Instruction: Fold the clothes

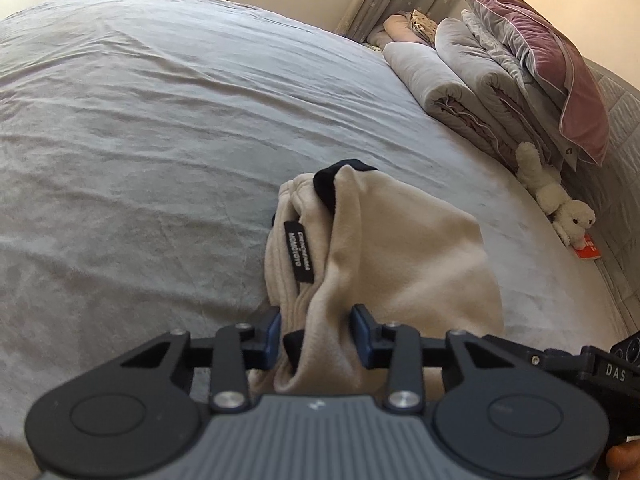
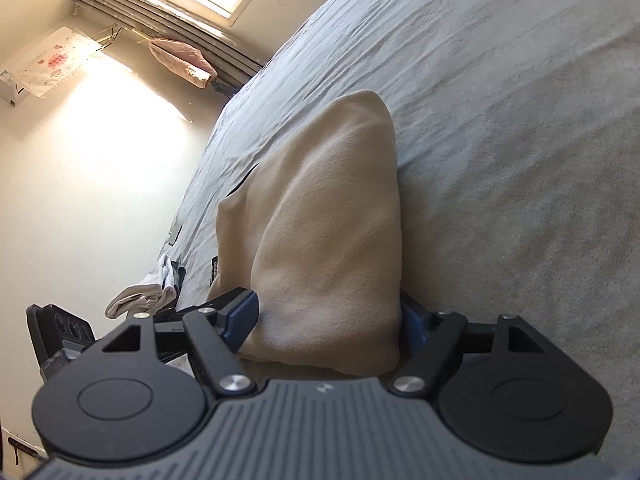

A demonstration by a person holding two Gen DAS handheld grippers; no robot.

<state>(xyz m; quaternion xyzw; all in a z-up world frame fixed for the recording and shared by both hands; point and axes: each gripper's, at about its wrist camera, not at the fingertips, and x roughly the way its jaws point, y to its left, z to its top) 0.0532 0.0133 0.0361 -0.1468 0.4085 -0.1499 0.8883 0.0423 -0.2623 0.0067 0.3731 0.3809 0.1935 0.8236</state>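
A beige fleece garment [image 1: 384,264] with dark trim and a black label is lying bunched in the lower centre of the left wrist view, on the grey sheet of the bed [image 1: 140,128], and it is filling the middle of the right wrist view as a tall hump. The left tongs [image 1: 318,340] are clamping a thick gather of the fleece, both blue pads pressing into the cloth at the bottom centre of the frame. The right tongs [image 2: 328,320] are standing wide with another bulk of the same garment between them; the fabric is touching both pads, yet whether they are truly gripping it I cannot tell. Judging by its rumpled shape, the folding is only partly under way: no flat, squared fold is showing yet, so smoothing and further folds appear to be remaining. At the upper right of the left view, folded quilts [image 1: 472,80], a pink pillow [image 1: 560,68] and a white plush toy [image 1: 556,196] are sitting well apart from the work.
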